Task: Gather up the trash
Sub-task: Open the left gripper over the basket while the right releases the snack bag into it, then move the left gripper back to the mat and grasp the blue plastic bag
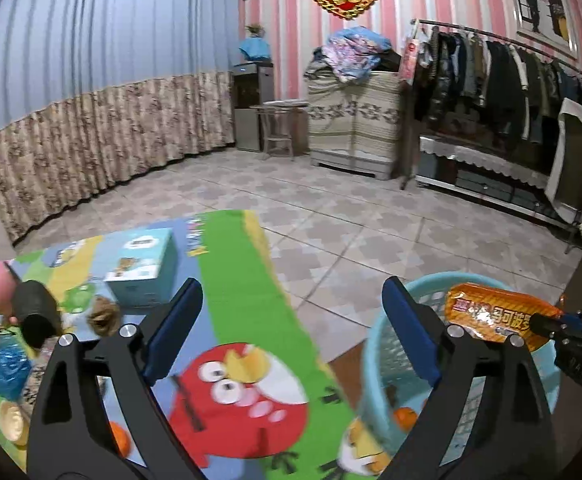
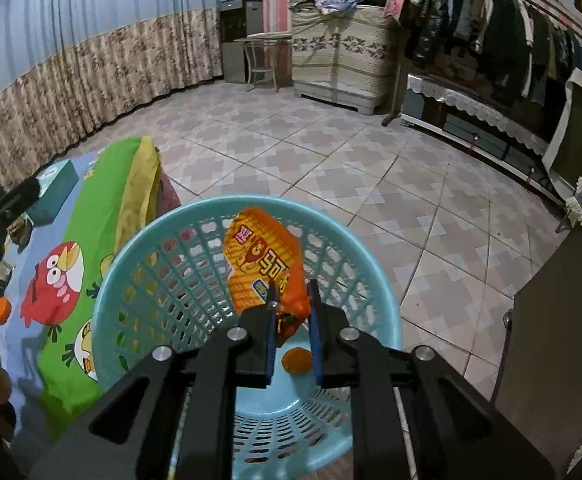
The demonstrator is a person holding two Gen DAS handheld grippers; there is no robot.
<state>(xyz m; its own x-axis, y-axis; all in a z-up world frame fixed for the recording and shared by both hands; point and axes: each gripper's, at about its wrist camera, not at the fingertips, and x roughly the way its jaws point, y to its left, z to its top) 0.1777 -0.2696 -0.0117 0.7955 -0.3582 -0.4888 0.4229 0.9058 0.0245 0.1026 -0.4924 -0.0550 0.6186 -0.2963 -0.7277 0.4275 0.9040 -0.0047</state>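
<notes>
My right gripper (image 2: 293, 294) is shut on the lower edge of an orange snack wrapper (image 2: 263, 256) and holds it inside the mouth of a teal plastic basket (image 2: 131, 252). An orange round piece (image 2: 297, 360) lies on the basket's bottom. In the left wrist view the wrapper (image 1: 495, 316) hangs over the basket (image 1: 375, 380) at the right. My left gripper (image 1: 291, 292) stands open over the cartoon-bird table cover (image 1: 251, 300), with nothing between its fingers. Left of it lie a crumpled brown paper (image 1: 103, 316), a blue plastic bag (image 1: 9, 372), a black cup (image 1: 35, 316) and an orange cap (image 1: 119, 444).
A teal box (image 1: 143, 268) stands on the table beyond the trash. The basket sits on the tiled floor (image 2: 331, 168) beside the table. A dark cabinet (image 2: 551, 340) is close on the right. A clothes rack (image 1: 511, 76) and a covered cupboard (image 1: 351, 120) line the far wall.
</notes>
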